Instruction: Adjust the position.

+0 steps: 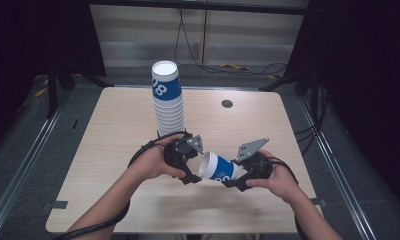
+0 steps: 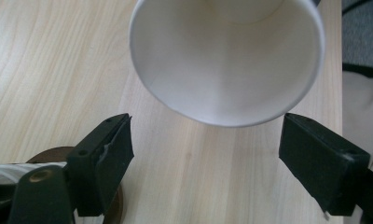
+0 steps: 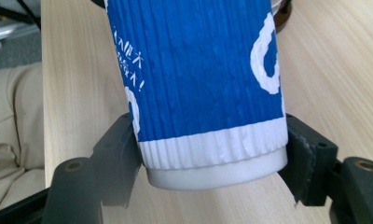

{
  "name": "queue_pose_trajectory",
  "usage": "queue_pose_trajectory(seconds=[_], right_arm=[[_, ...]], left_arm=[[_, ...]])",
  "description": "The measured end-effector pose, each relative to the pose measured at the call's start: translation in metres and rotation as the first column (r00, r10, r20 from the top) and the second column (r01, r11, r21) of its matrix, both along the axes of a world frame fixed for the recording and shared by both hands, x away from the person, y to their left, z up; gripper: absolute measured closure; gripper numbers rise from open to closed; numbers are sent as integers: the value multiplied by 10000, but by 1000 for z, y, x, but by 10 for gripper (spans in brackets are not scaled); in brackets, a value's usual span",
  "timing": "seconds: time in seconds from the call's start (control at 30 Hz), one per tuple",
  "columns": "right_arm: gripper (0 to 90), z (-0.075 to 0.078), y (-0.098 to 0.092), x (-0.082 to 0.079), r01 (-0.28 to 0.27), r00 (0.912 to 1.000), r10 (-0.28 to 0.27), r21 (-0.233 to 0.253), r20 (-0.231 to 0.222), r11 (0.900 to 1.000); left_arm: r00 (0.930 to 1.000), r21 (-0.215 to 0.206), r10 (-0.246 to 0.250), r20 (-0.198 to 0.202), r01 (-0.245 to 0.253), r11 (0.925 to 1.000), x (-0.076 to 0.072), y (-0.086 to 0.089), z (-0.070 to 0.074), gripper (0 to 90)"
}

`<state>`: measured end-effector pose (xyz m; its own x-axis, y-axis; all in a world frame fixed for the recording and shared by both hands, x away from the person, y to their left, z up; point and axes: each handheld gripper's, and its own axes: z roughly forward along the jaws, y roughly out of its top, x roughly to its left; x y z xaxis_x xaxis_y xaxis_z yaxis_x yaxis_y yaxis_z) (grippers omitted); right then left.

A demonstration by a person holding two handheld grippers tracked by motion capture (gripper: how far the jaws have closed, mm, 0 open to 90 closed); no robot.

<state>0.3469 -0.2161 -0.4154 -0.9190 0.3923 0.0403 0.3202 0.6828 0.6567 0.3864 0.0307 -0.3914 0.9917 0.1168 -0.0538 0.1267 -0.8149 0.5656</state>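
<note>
Right gripper (image 1: pixel 236 181) clamped on the base of a blue paper cup (image 1: pixel 219 168); left gripper (image 1: pixel 192 176), jaws apart, faces its open mouth — squeezing the thin rim could crumple it.

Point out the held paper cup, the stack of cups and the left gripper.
held paper cup (image 1: pixel 223 170), high view, on its blue ribbed sleeve.
stack of cups (image 1: pixel 168 107), high view, on the white ribbed middle.
left gripper (image 2: pixel 205 144), left gripper view, midway between its open jaws.
</note>
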Motion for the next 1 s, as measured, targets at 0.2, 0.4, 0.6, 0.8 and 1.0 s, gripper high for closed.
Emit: queue_pose_trajectory(seconds=[0.2, 0.4, 0.6, 0.8, 1.0], right_arm=[[295, -3, -7, -2, 231, 9997, -233, 539, 19, 9983], [295, -3, -9, -1, 296, 9995, -300, 846, 32, 9960], [295, -2, -8, -1, 275, 9996, -281, 971, 53, 9949], [294, -3, -6, -1, 210, 9997, -220, 1123, 70, 9934], [294, -1, -3, -1, 60, 10000, -67, 1118, 59, 9937]], left_arm=[[9997, -328, 75, -214, -82, 9994, 0, 5, -3, 179], [9996, -371, 117, -242, -126, 9992, -2, 11, -6, 187], [9991, -318, 232, -352, -243, 9992, -1, 15, -12, 187], [9988, -474, 289, -398, -307, 9984, -1, 13, -15, 190], [9984, -728, 290, -488, -325, 9968, 0, 11, -11, 192]])
